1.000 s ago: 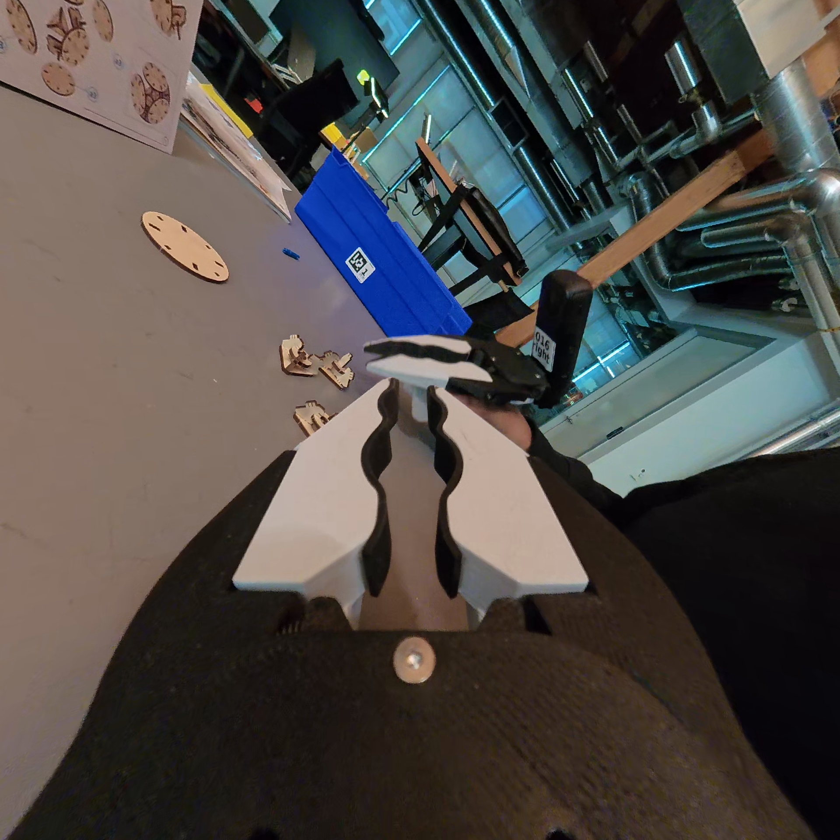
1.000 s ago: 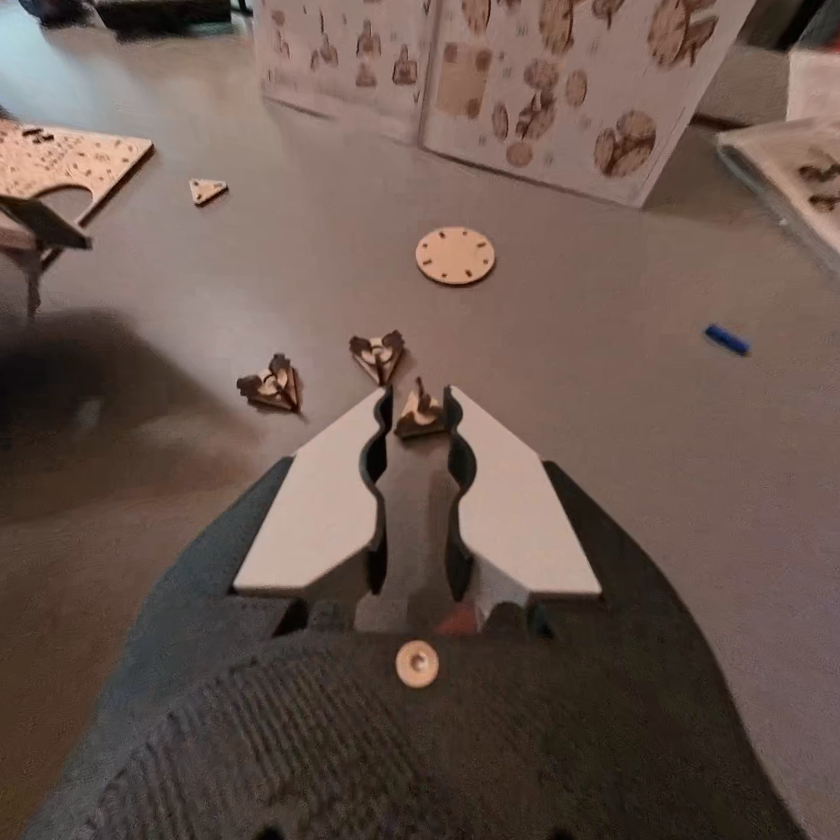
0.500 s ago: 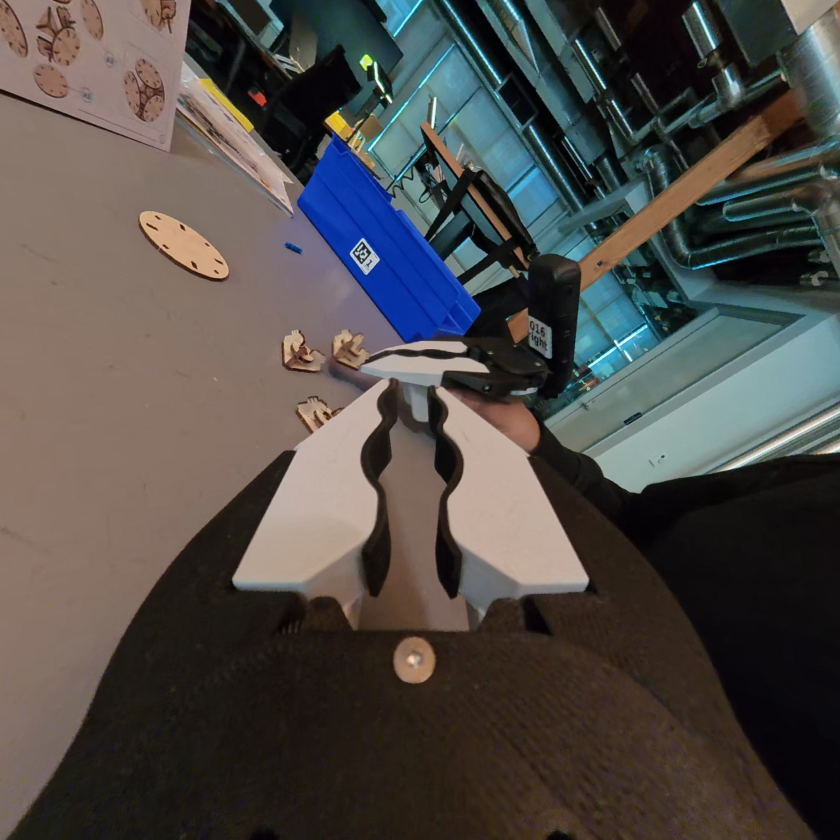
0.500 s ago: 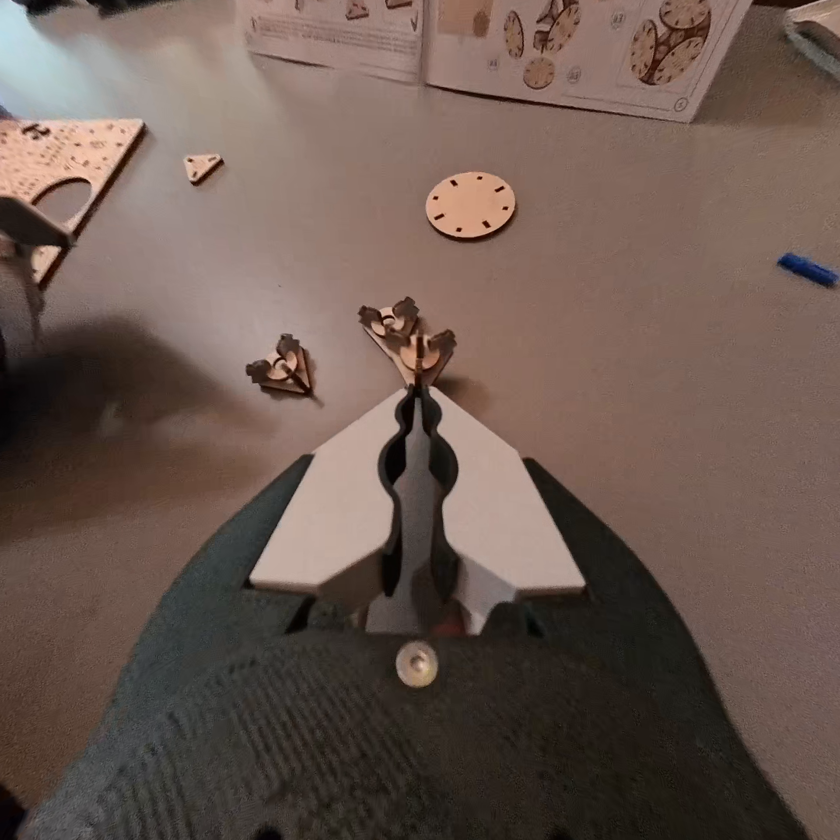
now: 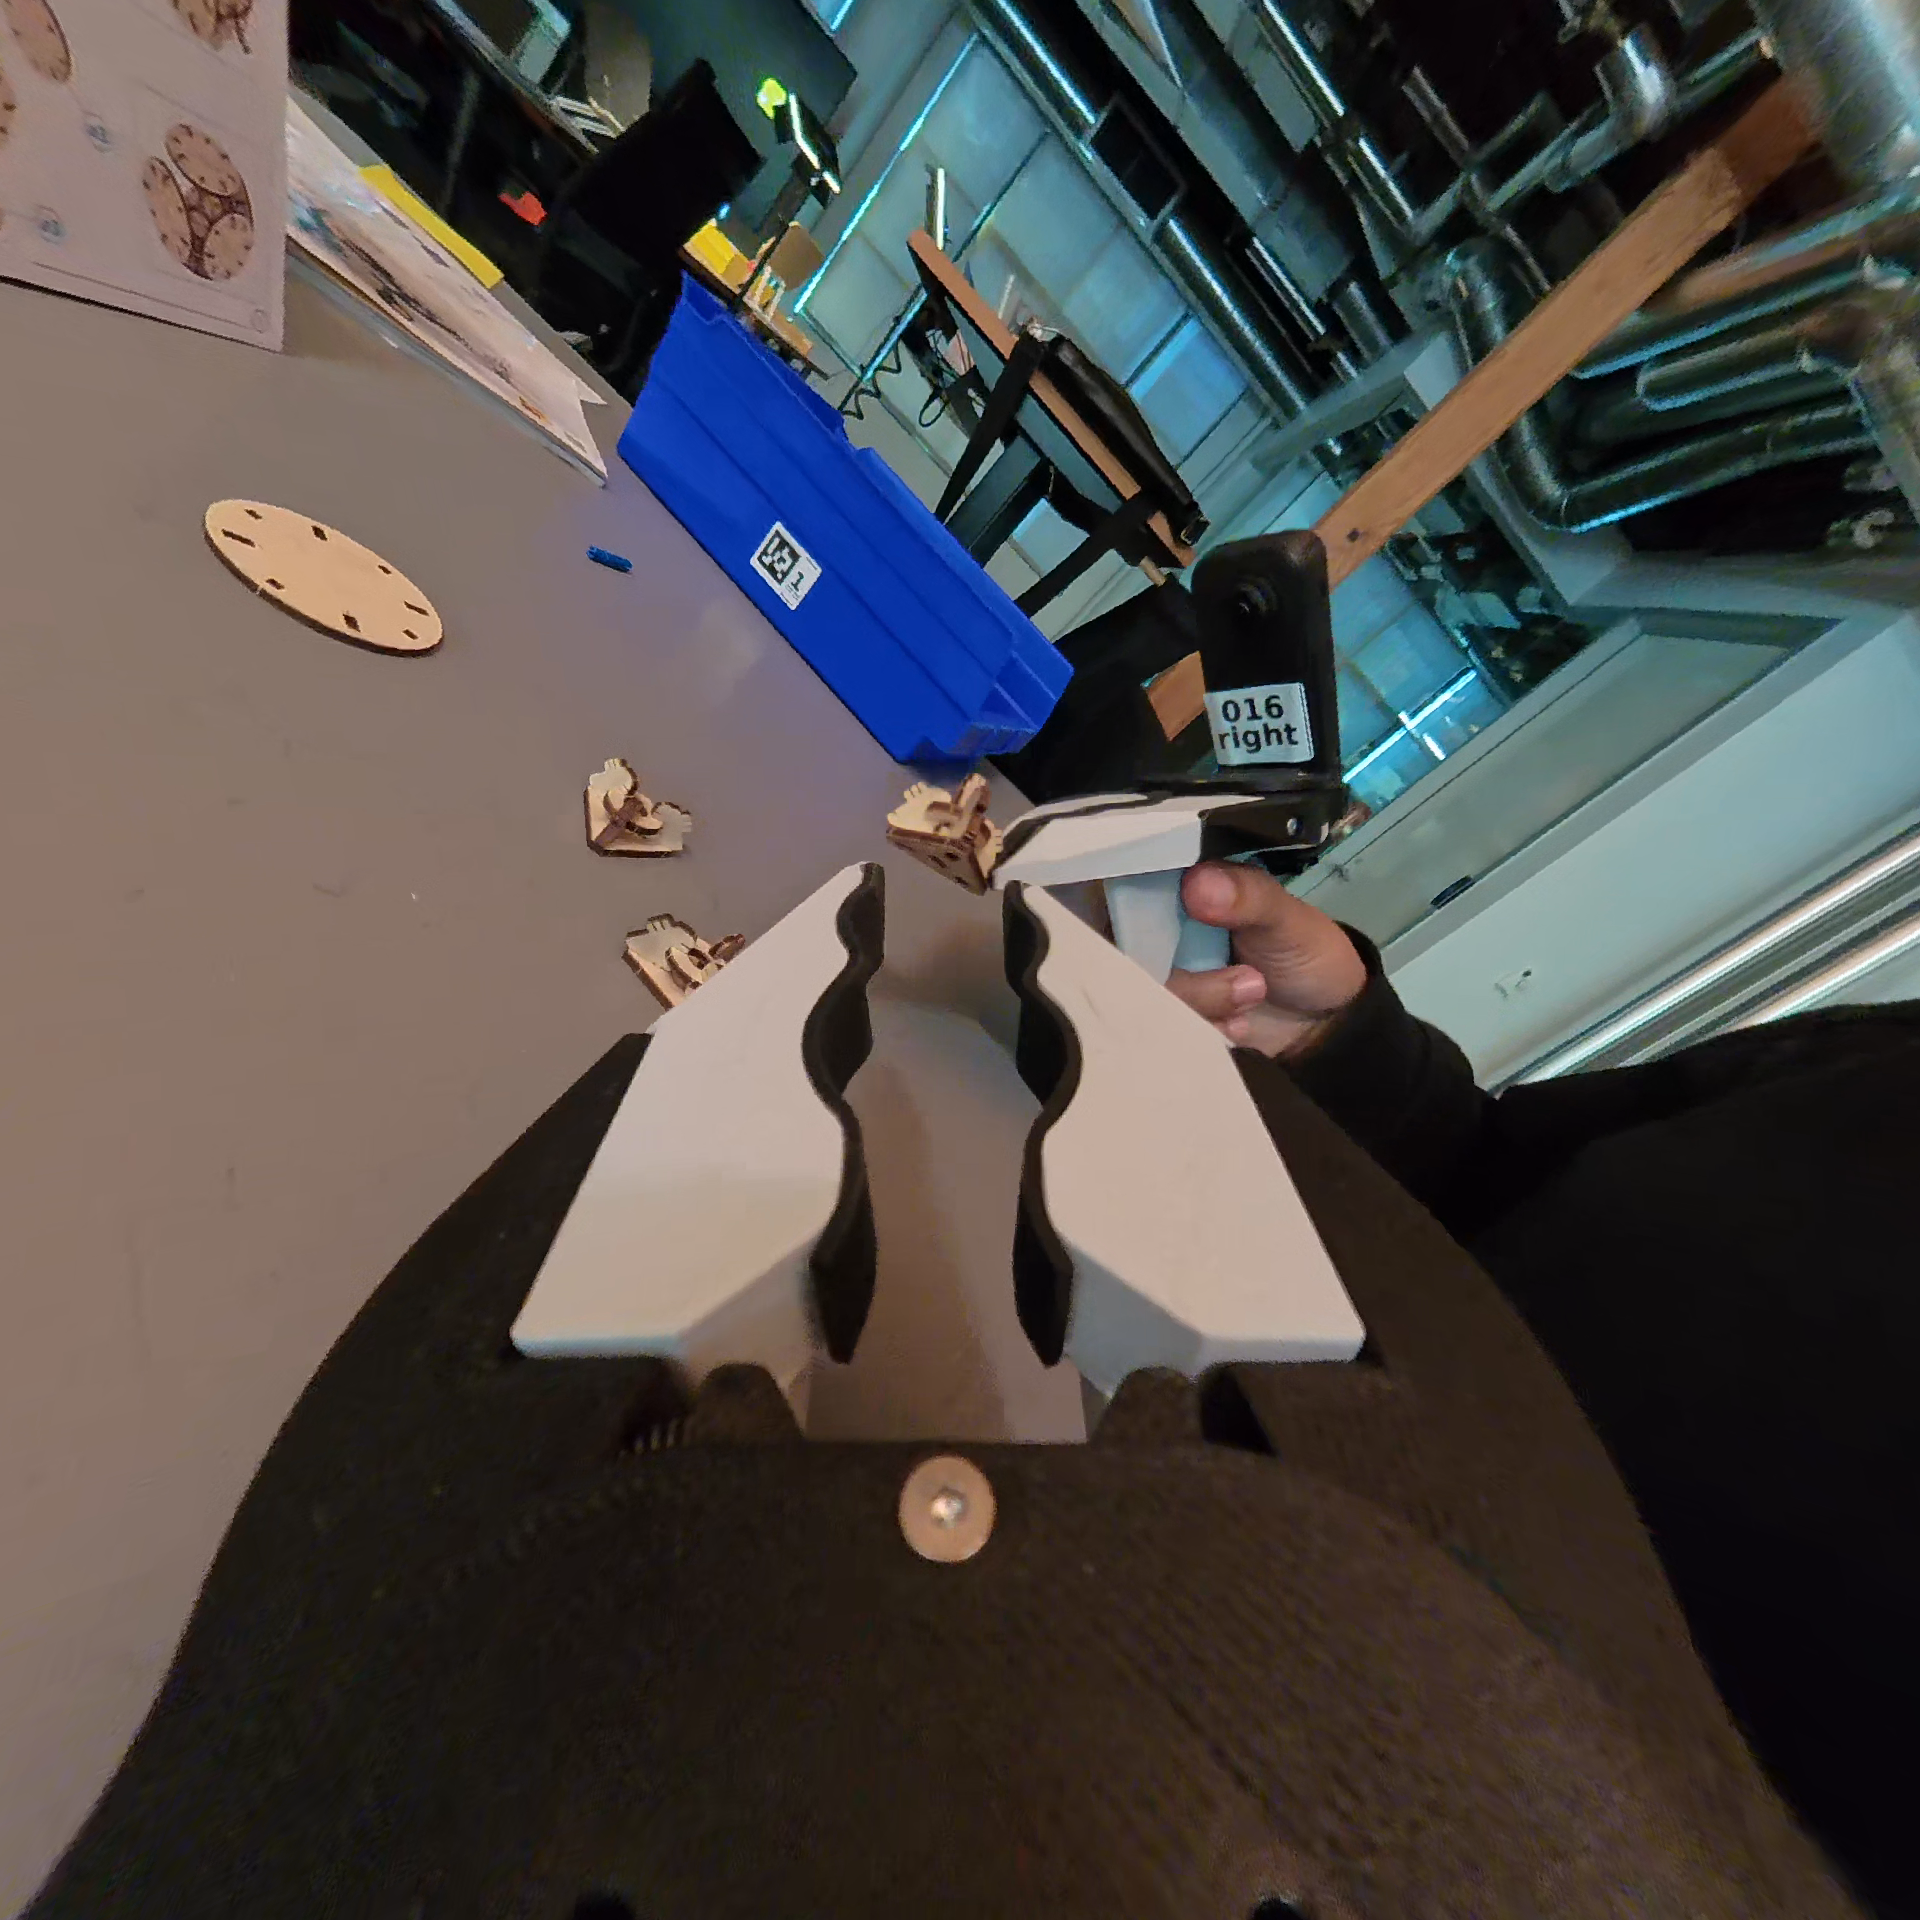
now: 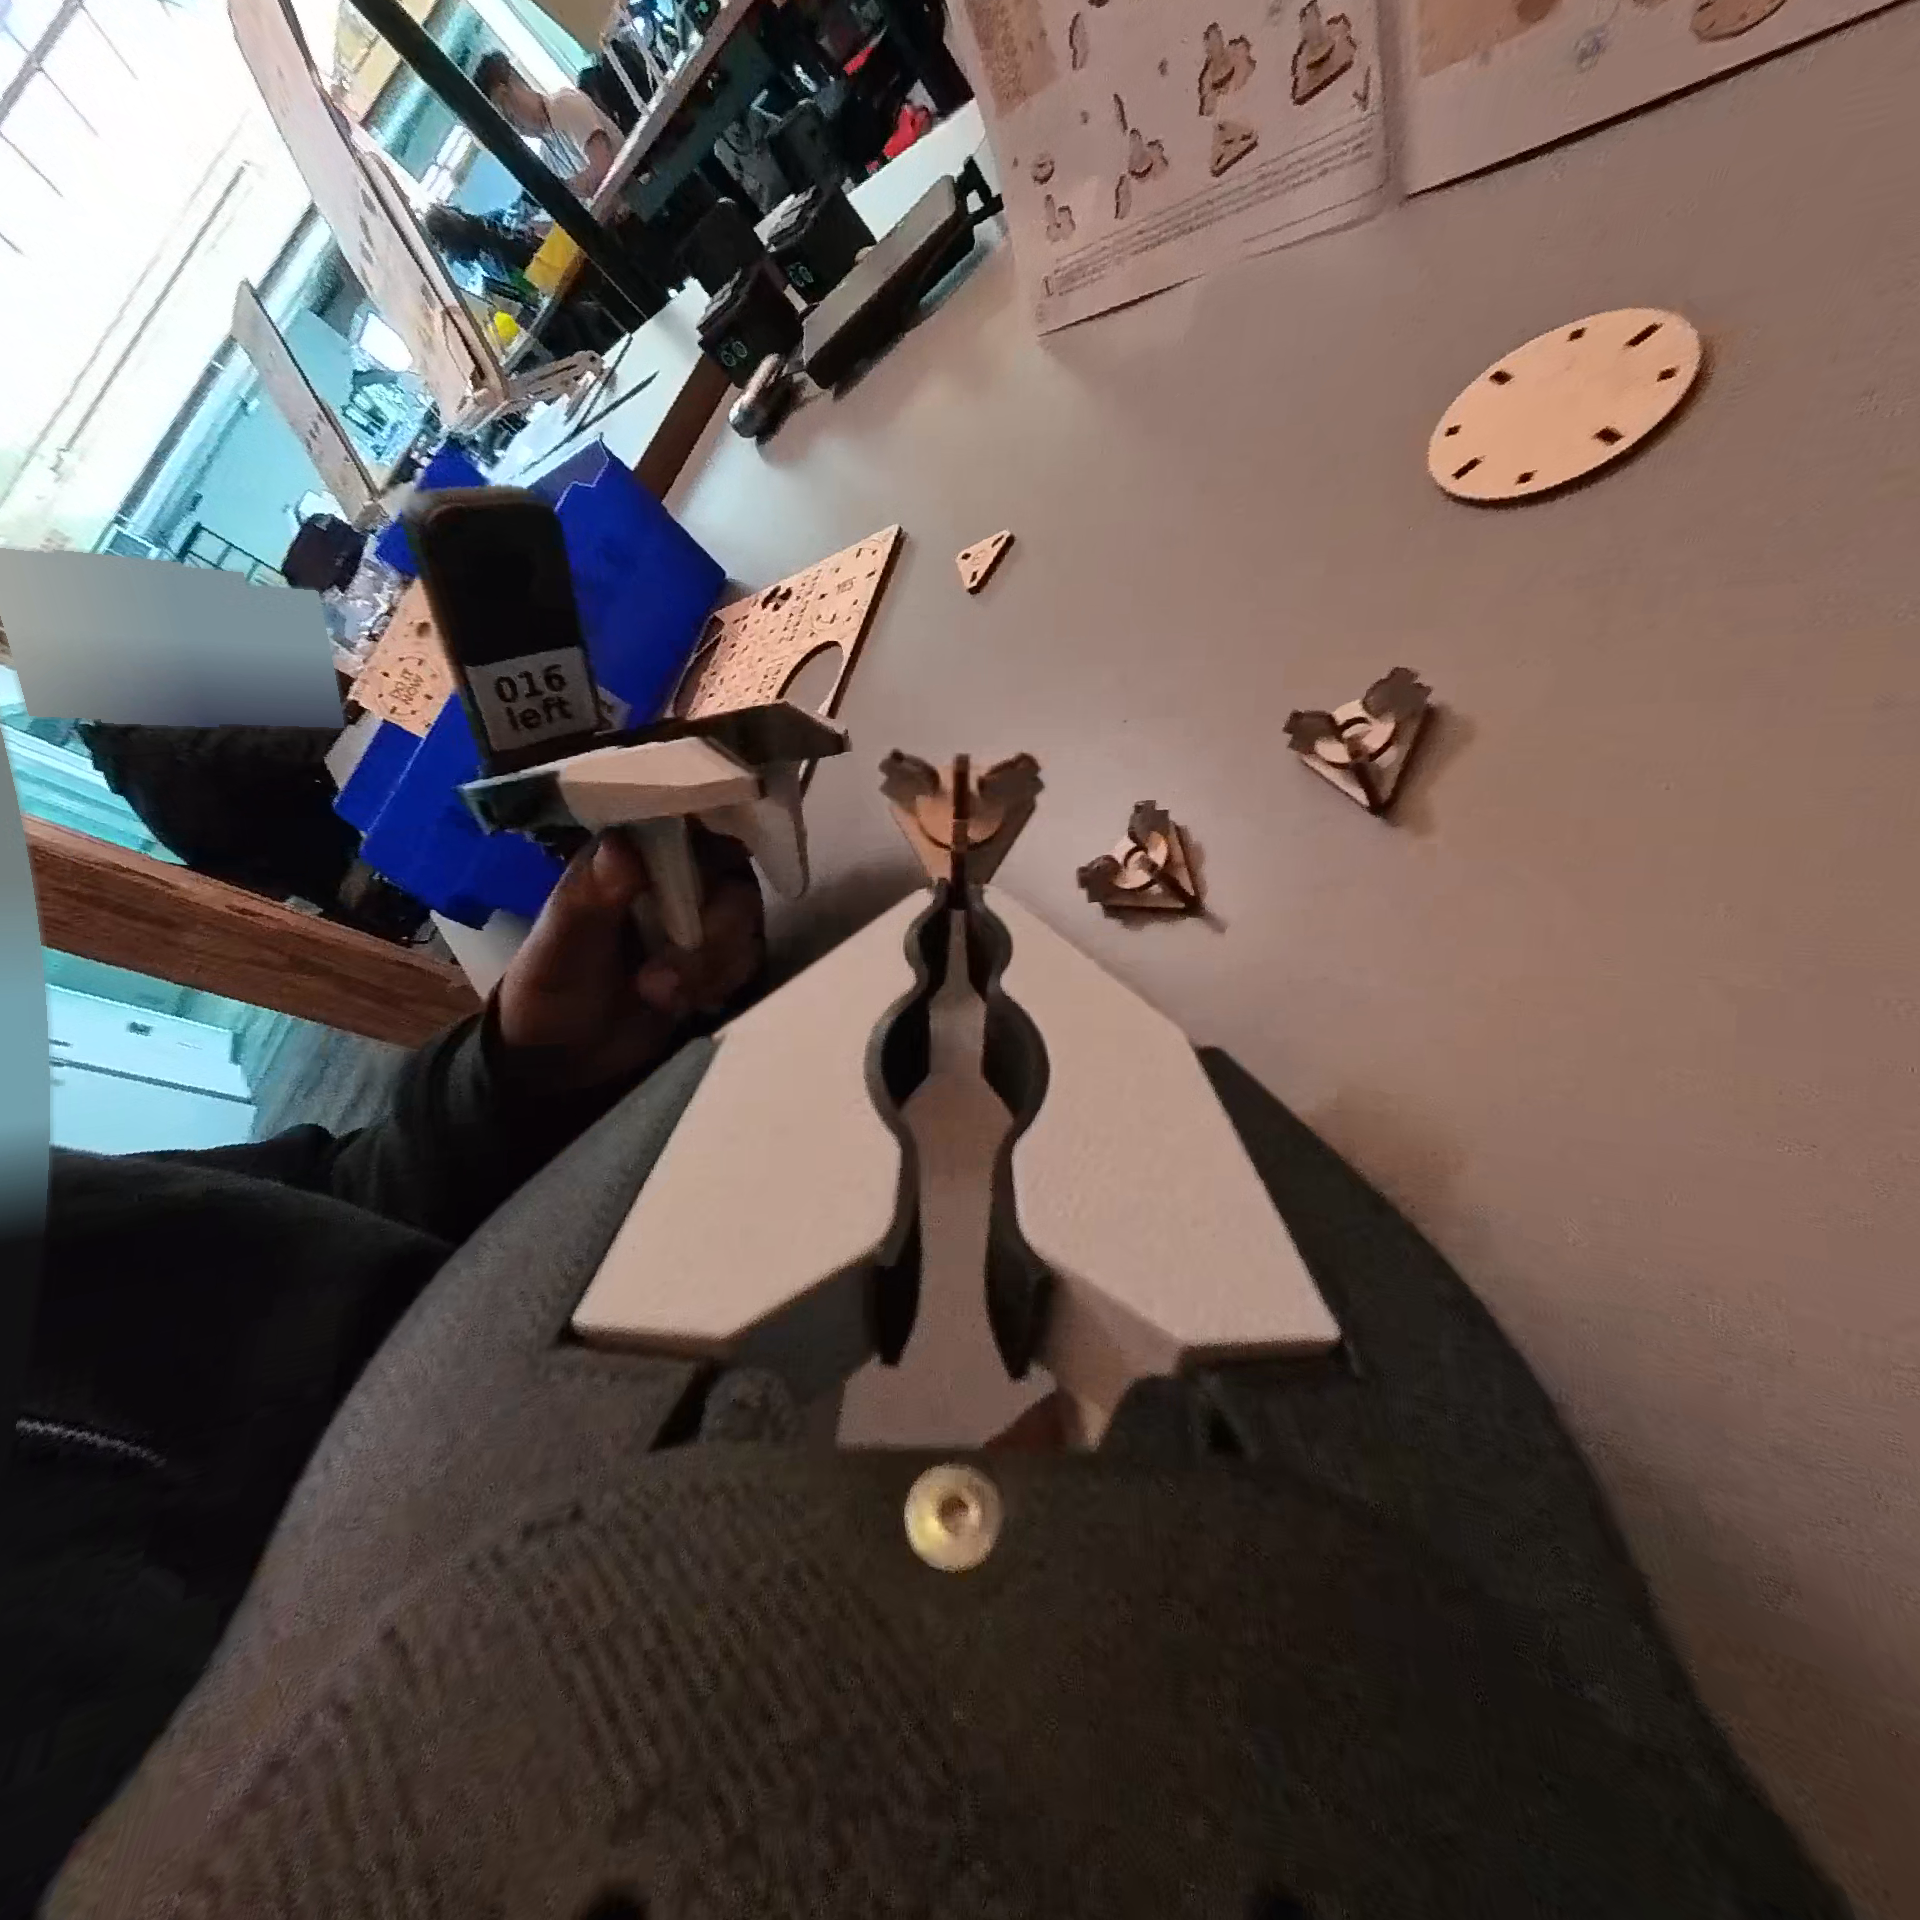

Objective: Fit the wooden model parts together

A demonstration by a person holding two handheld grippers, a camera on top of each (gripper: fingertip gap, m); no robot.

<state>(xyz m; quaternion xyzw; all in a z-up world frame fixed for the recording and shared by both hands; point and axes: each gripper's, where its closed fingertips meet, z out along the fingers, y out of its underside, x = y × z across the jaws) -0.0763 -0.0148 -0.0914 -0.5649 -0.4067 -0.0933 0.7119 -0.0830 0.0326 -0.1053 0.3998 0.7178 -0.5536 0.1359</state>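
Left wrist view: the left gripper point(image 5: 940, 894) has its jaws spread, with bare table between the fingers. The surface is a flat grey table point(image 5: 208, 935). Landmark: the wooden disc point(image 5: 322, 575), a round slotted plate lying flat on the table. Toward the camera from the disc lie two small wooden assemblies point(image 5: 630, 812) point(image 5: 675, 956); the nearer one is partly hidden by the left finger. Beyond the disc, a small blue piece point(image 5: 609, 559) lies on the table, and past it a blue bin point(image 5: 831, 561) stands at the table edge. Printed instruction sheets point(image 5: 135, 156) lie above the disc. The right gripper point(image 5: 1003, 854) enters from the right, held by a hand point(image 5: 1273, 961), pinching a third wooden assembly point(image 5: 938, 829) clear of the table. The room behind shows metal ducts, a wooden beam and glazed panels.

Right wrist view: the right gripper point(image 6: 954, 894) has its fingers pressed together on the upright fin of the wooden assembly point(image 6: 958, 816). The wooden disc point(image 6: 1564, 405) lies to the upper right. Between disc and gripper sit two more assemblies point(image 6: 1359, 740) point(image 6: 1143, 864). Left of the disc lie a small wooden triangle point(image 6: 984, 559) and a cut-out wooden sheet point(image 6: 800, 639). Instruction sheets point(image 6: 1195, 145) lie beyond the disc. The left gripper point(image 6: 810, 769) hovers at left, jaws apart. The room shows bright windows, workbenches and blue bins.
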